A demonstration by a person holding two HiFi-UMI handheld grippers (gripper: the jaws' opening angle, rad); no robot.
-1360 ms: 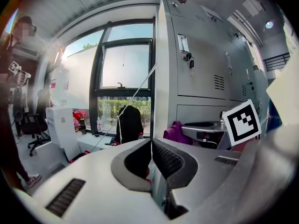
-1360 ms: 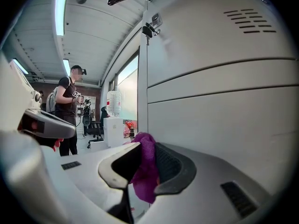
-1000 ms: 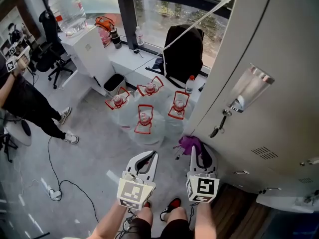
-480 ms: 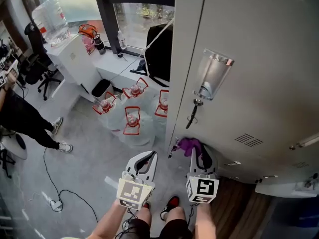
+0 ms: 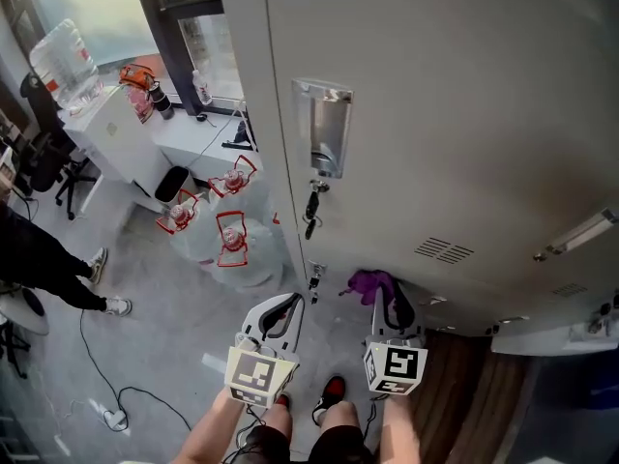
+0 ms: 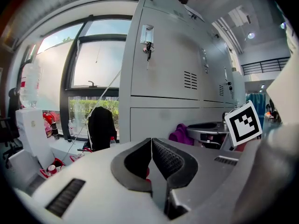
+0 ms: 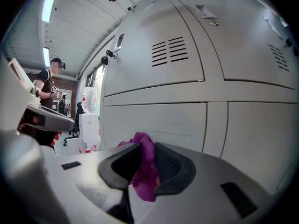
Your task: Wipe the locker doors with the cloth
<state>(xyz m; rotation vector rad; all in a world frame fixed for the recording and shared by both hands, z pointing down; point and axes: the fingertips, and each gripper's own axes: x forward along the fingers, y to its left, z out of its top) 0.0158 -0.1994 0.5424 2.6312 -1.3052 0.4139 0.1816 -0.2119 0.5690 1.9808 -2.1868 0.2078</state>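
Locker doors (image 5: 464, 114) block the way ahead; water jugs (image 5: 232, 249) crowd the floor at left.

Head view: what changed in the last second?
The view swung right onto the lockers: they now fill most of the frame, the water jugs slid left, and the black backpack dropped out of the head view. Nothing taken or released. Right gripper stays shut on the purple cloth; left gripper stays shut, empty.

cloth (image 5: 368, 282): purple, crumpled, pinched in right tongs (image 7: 145, 149), near lockers' lower doors.
locker doors (image 5: 445, 114): grey metal, shut, slotted vents (image 5: 444, 250).
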